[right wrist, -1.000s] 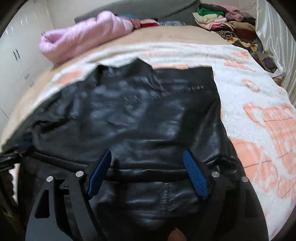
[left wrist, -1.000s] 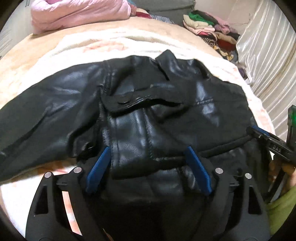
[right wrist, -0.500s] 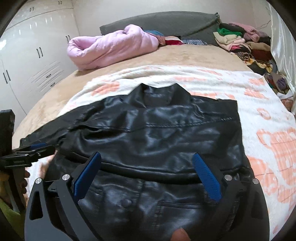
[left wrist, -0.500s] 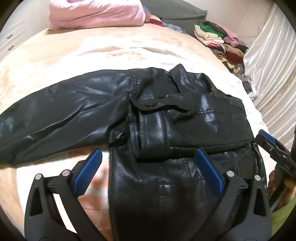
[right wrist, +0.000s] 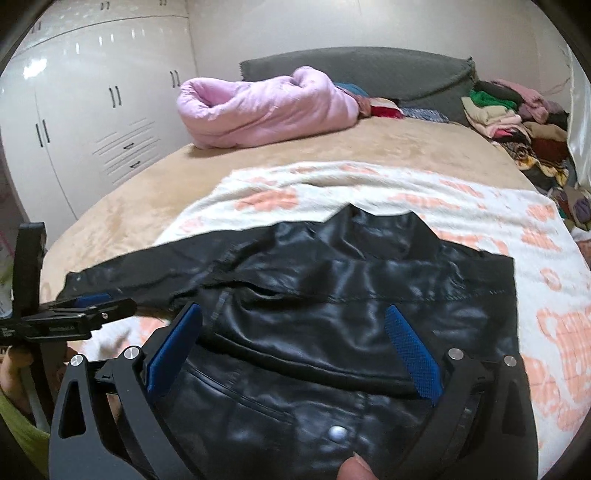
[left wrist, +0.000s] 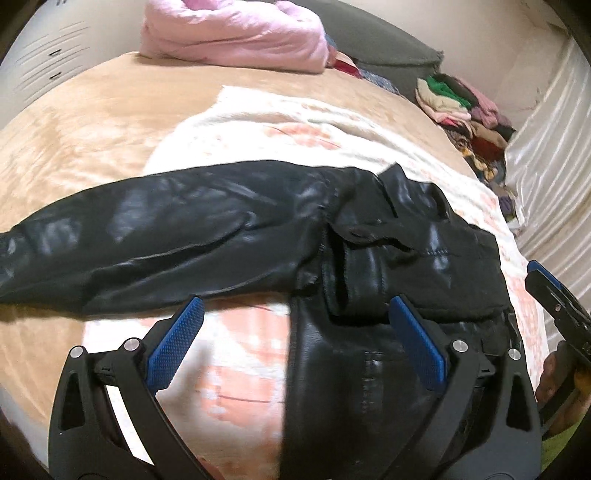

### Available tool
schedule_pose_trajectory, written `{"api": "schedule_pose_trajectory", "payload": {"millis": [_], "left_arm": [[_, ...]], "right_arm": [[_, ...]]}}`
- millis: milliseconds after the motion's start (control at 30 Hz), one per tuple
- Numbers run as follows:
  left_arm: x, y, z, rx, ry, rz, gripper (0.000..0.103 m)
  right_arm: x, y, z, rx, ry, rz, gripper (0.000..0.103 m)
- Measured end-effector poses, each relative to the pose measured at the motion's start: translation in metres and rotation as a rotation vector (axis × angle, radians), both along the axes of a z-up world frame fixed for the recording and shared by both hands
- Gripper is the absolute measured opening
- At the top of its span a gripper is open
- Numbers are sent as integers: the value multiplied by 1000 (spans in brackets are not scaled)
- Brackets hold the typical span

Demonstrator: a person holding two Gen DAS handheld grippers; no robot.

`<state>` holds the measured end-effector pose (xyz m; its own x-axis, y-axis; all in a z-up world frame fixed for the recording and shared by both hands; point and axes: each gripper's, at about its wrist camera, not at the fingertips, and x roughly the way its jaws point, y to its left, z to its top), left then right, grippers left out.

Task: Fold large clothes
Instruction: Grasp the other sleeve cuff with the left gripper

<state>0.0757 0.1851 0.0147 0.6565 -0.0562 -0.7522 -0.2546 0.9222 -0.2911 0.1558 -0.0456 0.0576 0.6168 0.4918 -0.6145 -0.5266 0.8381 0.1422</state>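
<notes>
the left claw [left wrist: 295, 345] points steeply down at the bed [left wrist: 74, 147], its blue pads [left wrist: 173, 347] spread wide apart with nothing pinched between them. its jaws have just been opening, but the last half of that time they sat at full spread. in this left view the black jacket [left wrist: 332, 251] lies flat on a white and peach blanket [left wrist: 258, 122]; one sleeve [left wrist: 140, 236] stretches out to the left edge, and the body is folded over itself at the right. the claw's left pad hangs over bare blanket, the right pad over the jacket's folded edge, neither pressing on it. the right claw [left wrist: 554, 295] shows at the right edge, seen side on, with a bit of the hand [left wrist: 557, 376] behind it. a pink quilt [left wrist: 236, 33] and a pile of clothes [left wrist: 465, 107] sit at the far end of the bed.

in the right view the right claw [right wrist: 293, 345] tilts down less steeply, pads also wide apart and empty, having just been opening too. both pads hover over the jacket's body, with the fold's edge [right wrist: 306, 365] running between them and a snap [right wrist: 338, 432] just below. a fingertip [right wrist: 356, 469] pokes in at the bottom. the left claw [right wrist: 88, 306] shows at the left, level, near the sleeve's end. white wardrobes [right wrist: 92, 122] stand behind.
</notes>
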Motion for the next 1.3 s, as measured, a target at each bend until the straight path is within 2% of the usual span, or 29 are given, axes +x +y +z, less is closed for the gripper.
{"api": "schedule_pose_trajectory", "payload": {"millis": [467,633,833,1067,1300], "left_arm": [[-30,66,-1,-43,-10,165,94],[-40,86,0,-65,-24,214,94],[-53,111,-4,-86,-18,280,94],[-72,136,-12,-100,-1,365,94],[-86,164,-30,-159,20,435,94]], "right_arm": [[-11,80,19,-8,-44,123,99],[-13,103,21,48,-21,139,99],[-21,133,22,45,-20,196,99],[-28,161,14,21,-8,247,99],[-33,175,6,4,7,280,99]]}}
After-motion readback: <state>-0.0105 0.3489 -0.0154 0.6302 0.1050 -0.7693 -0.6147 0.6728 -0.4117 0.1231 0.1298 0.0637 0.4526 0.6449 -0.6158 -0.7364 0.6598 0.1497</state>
